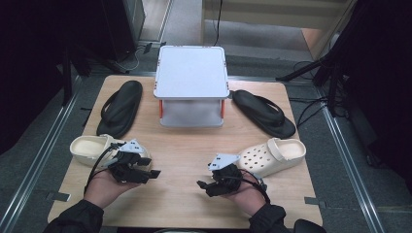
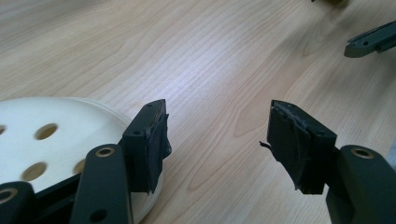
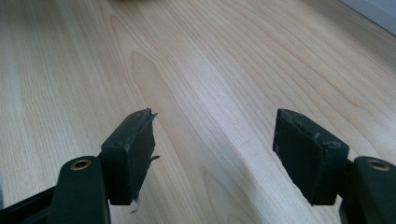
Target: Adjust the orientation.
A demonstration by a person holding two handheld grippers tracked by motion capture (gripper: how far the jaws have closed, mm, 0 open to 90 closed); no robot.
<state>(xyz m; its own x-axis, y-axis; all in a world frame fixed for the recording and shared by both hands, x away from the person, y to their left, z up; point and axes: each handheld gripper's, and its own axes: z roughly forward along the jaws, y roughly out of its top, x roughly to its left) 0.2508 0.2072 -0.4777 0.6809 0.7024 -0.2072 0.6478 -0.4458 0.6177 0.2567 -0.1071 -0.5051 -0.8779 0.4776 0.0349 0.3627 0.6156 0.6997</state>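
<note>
Resting low over the wooden desk (image 1: 184, 145), both tongs are sitting released, their jaws spread wide with nothing between them. The left tongs (image 1: 154, 173) are hovering just beside the toe of the cream clog (image 1: 90, 148) that is lying on the near left side of the white box (image 1: 191, 73); in the left gripper view the left tongs (image 2: 217, 135) are gaping over bare wood, with that perforated cream clog (image 2: 51, 140) lying right against the outer side of one jaw, though whether it is touching is hard to tell. The right tongs (image 1: 200, 184) are pointing toward the left tongs, near the toe of the second cream clog (image 1: 272, 154), which is lying on the near right side of the white box; in the right gripper view the right tongs (image 3: 215, 140) are standing apart over plain wood grain. A black flip-flop (image 1: 120, 108) is lying just left of the white box, and another black flip-flop (image 1: 263, 112) is lying just right of it. The white box is standing at the far middle of the desk, with orange clips showing at its sides.
</note>
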